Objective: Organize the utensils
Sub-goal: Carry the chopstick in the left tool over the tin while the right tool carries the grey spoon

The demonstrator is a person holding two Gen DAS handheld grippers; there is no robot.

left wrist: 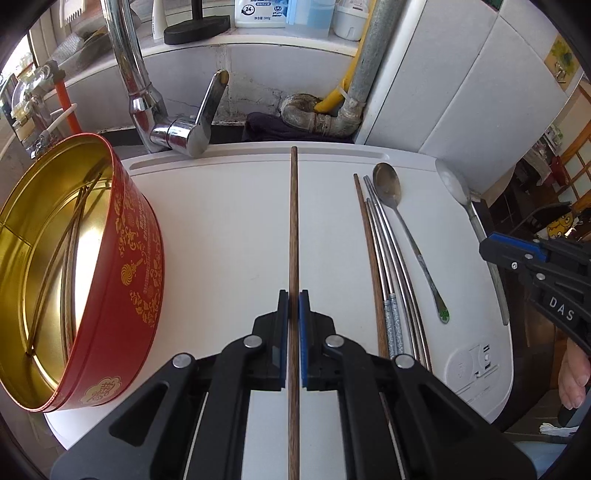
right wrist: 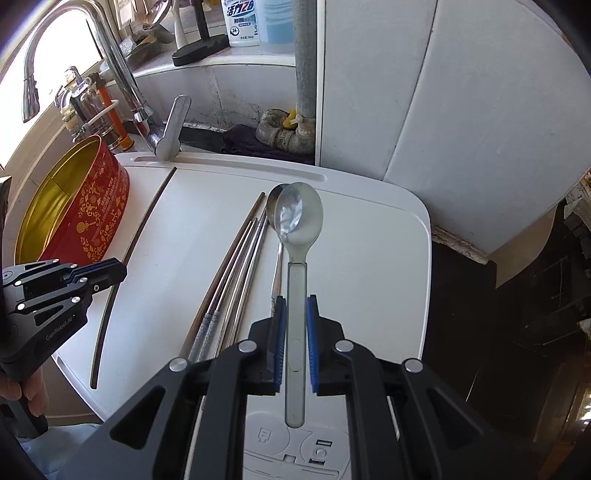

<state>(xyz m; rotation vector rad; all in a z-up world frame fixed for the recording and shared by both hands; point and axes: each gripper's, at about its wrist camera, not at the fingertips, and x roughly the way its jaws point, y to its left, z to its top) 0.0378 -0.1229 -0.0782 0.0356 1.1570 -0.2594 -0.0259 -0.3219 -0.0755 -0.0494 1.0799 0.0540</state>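
My left gripper (left wrist: 294, 296) is shut on a long brown wooden chopstick (left wrist: 294, 221), which points away over the white board (left wrist: 221, 229). My right gripper (right wrist: 296, 301) is shut on the handle of a translucent grey spoon (right wrist: 300, 218), held above the board. On the board between them lie a second wooden chopstick (left wrist: 369, 251), several metal chopsticks (right wrist: 236, 266) and a metal spoon (left wrist: 388, 188). A red round tin (left wrist: 136, 266) with a gold inside stands at the board's left and holds thin chopsticks (left wrist: 70, 236). Each view shows the other gripper (left wrist: 491, 249) (right wrist: 116, 273) at its edge.
A chrome tap (left wrist: 177, 125) rises behind the board, beside a grey pipe elbow (left wrist: 325, 118) and a dark cloth (left wrist: 269, 127). Bottles (right wrist: 242, 22) stand on the ledge above. White wall panels (right wrist: 443, 110) close the back right. Past the board's right edge (right wrist: 428, 258) the floor drops away dark.
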